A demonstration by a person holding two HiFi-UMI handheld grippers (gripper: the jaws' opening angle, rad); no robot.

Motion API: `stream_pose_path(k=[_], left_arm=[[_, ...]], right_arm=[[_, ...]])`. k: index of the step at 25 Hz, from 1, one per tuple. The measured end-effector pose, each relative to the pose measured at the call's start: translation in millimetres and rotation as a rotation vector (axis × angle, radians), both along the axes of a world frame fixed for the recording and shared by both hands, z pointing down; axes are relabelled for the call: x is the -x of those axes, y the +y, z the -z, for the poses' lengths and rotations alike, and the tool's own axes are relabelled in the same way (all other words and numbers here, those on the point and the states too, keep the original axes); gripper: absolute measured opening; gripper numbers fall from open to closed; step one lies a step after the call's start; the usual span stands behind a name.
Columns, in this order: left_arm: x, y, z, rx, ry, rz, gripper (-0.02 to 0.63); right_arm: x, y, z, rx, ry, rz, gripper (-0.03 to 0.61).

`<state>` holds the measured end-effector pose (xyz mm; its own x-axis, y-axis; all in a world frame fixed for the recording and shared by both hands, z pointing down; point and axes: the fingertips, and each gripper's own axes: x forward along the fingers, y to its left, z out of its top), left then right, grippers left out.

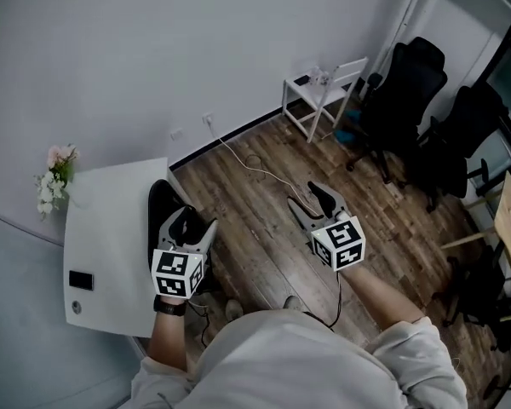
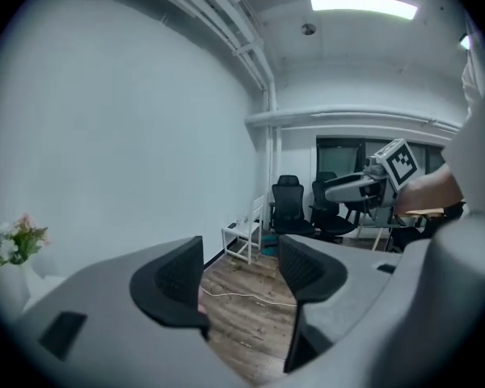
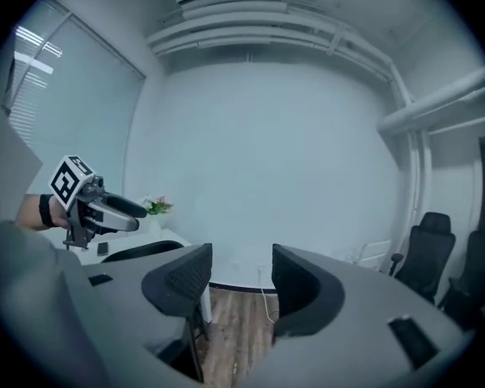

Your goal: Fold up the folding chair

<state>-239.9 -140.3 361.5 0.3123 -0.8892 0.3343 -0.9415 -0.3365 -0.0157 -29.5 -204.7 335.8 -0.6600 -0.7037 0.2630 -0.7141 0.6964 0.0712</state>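
The white folding chair (image 1: 324, 92) stands unfolded by the far wall, with small items on its seat. It also shows far off as the white chair (image 2: 244, 237) in the left gripper view and at the right as the chair (image 3: 376, 255) in the right gripper view. My left gripper (image 1: 192, 221) is held up beside the white table, open, with nothing between its jaws (image 2: 241, 269). My right gripper (image 1: 311, 196) hangs over the wood floor, open and empty (image 3: 241, 277). Both are well short of the chair.
A white table (image 1: 111, 237) at the left carries a phone (image 1: 80, 280) and flowers (image 1: 55, 177); a black chair (image 1: 166, 207) is tucked at its edge. Black office chairs (image 1: 400, 100) crowd the right of the folding chair. A white cable (image 1: 255, 170) trails across the floor.
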Motion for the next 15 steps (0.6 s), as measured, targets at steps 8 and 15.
stream_pose_path(k=[8, 15], left_arm=[[-62.2, -1.1, 13.0, -0.031, -0.018, -0.041, 0.262], [-84.8, 3.7, 28.0, -0.097, -0.032, -0.033, 0.160]], right_arm=[[-92.0, 20.2, 21.0, -0.086, -0.026, -0.102, 0.184], [-120.2, 35.2, 31.4, -0.174, -0.020, -0.137, 0.080]])
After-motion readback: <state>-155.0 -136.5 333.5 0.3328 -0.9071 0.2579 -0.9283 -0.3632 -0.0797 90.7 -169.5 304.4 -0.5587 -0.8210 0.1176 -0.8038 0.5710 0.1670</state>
